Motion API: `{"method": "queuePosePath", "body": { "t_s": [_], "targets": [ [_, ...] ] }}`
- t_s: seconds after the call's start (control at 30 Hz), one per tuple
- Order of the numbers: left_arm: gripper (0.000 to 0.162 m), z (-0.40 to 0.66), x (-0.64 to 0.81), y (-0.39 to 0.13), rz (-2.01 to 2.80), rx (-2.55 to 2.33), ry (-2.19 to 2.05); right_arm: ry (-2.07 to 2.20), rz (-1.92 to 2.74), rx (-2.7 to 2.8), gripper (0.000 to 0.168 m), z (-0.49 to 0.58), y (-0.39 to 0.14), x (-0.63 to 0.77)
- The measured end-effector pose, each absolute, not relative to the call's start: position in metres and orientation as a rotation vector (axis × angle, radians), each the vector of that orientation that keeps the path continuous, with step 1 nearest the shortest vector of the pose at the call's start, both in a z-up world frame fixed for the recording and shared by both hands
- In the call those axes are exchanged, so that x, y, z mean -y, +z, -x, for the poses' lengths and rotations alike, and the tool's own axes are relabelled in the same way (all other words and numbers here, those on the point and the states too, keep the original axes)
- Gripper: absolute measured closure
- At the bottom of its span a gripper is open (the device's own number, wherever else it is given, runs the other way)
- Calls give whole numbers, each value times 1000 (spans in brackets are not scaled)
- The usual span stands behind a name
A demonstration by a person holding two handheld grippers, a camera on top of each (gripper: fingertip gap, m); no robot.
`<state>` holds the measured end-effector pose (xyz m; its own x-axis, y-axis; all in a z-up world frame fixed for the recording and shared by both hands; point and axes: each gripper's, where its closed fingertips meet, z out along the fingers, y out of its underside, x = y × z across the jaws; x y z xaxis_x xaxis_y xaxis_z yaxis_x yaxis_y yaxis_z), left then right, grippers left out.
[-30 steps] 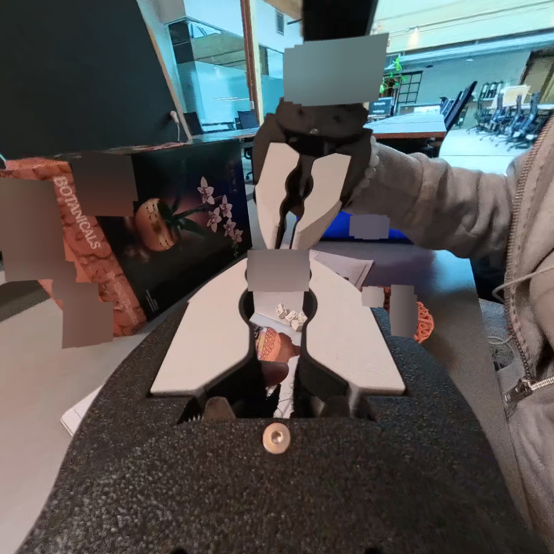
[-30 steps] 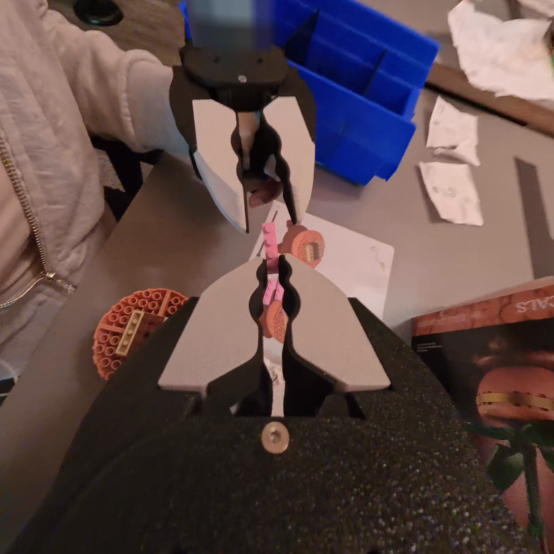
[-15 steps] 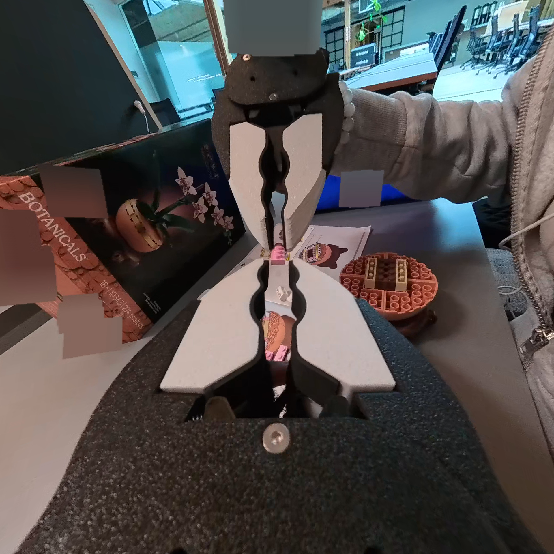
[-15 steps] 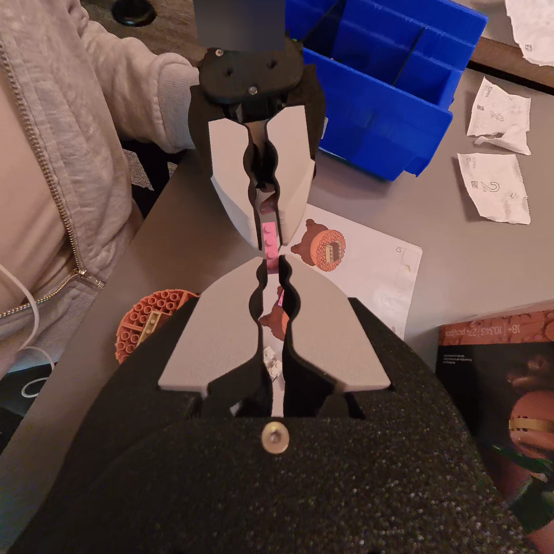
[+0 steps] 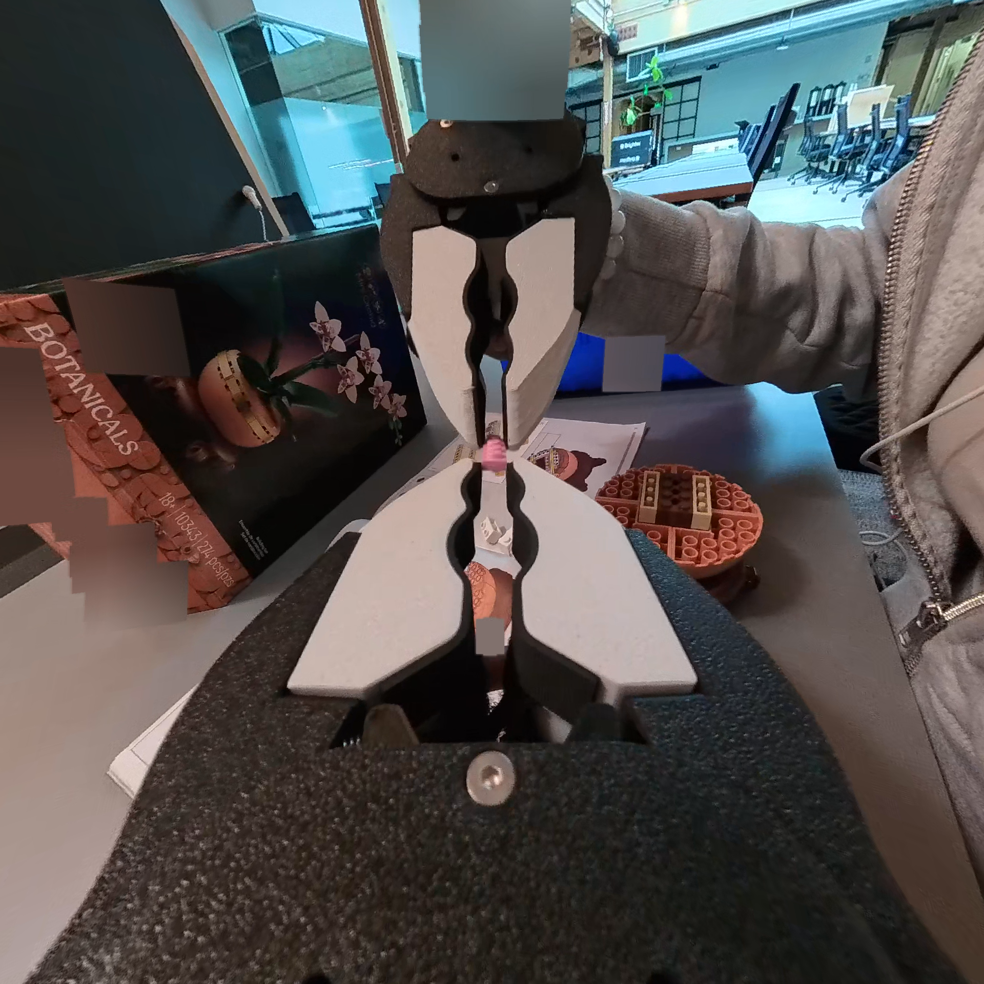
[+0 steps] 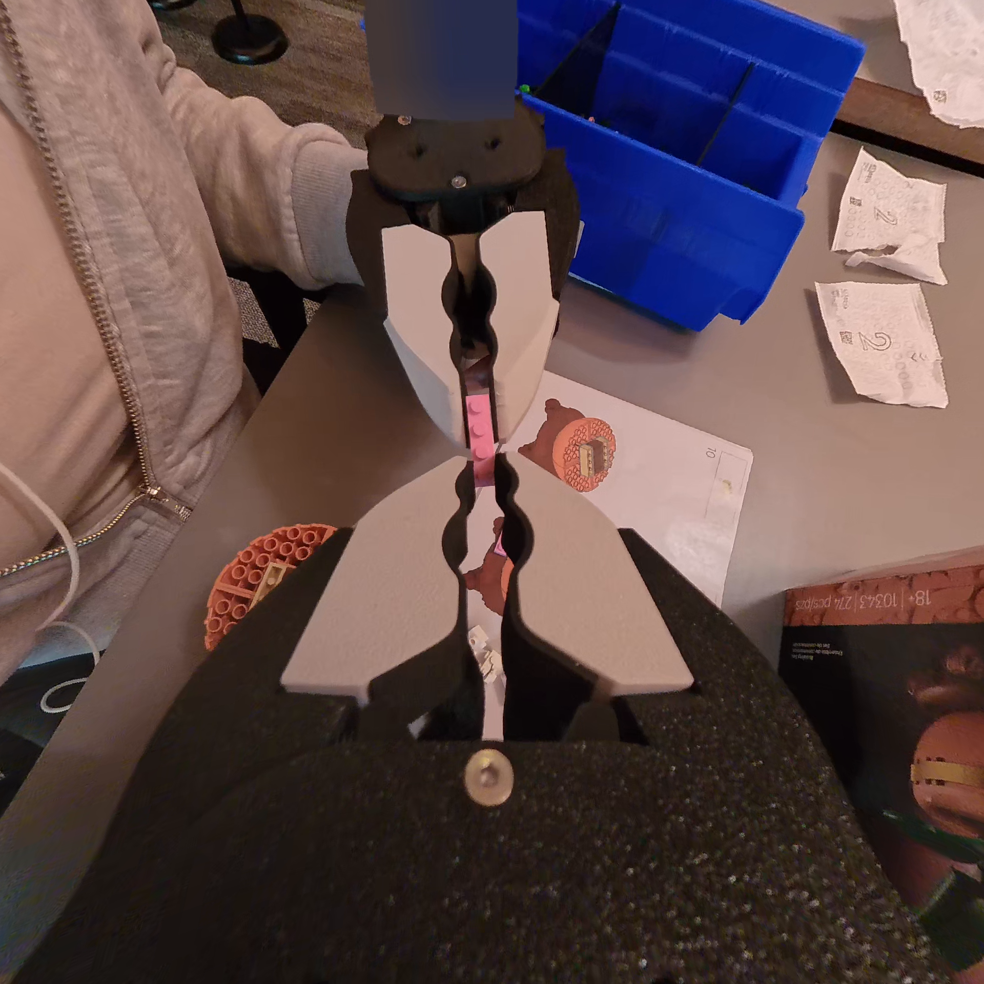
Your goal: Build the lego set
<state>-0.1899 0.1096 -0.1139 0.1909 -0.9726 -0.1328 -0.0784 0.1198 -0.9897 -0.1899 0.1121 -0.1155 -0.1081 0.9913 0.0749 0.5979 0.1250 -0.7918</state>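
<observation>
From the left wrist view, the set's box [image 5: 213, 415] stands at the far left on the grey table [image 5: 64, 681], its dark front showing a flowering plant in a round terracotta pot. Just to its right, in the middle, the left gripper [image 5: 493, 471] points away from the camera and meets the right gripper [image 5: 490, 437] tip to tip above the table. A pink plate [image 5: 493, 453] sits between the two pairs of tips; its end-on studs show here, and both grippers are closed narrowly onto it. Under them lies the open instruction booklet [image 5: 591, 442], with a few small white pieces [image 5: 492, 531] resting on it, seen through the gap of the left gripper. Right of the booklet sits the round terracotta base [image 5: 679, 524], studs up, with two tan strips on a brown centre. At the far right is the person's grey zipped sleeve [image 5: 745, 298]. In the right wrist view, the same base [image 6: 261, 575] peeks out at lower left, the pink plate [image 6: 481, 436] runs lengthwise from the left gripper [image 6: 481, 426] into the right gripper [image 6: 483, 462], a blue divided bin [image 6: 692, 175] stands behind on the right, and two torn white paper bags [image 6: 884, 341] lie further right.
</observation>
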Motion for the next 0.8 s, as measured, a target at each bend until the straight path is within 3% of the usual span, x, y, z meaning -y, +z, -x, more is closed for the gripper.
{"method": "queuePosePath", "body": {
  "t_s": [0.8],
  "targets": [
    [154, 190, -108, -118, 1246, -1160, -972, 798, 1579, 1808, 161, 190, -123, -111]
  ]
}}
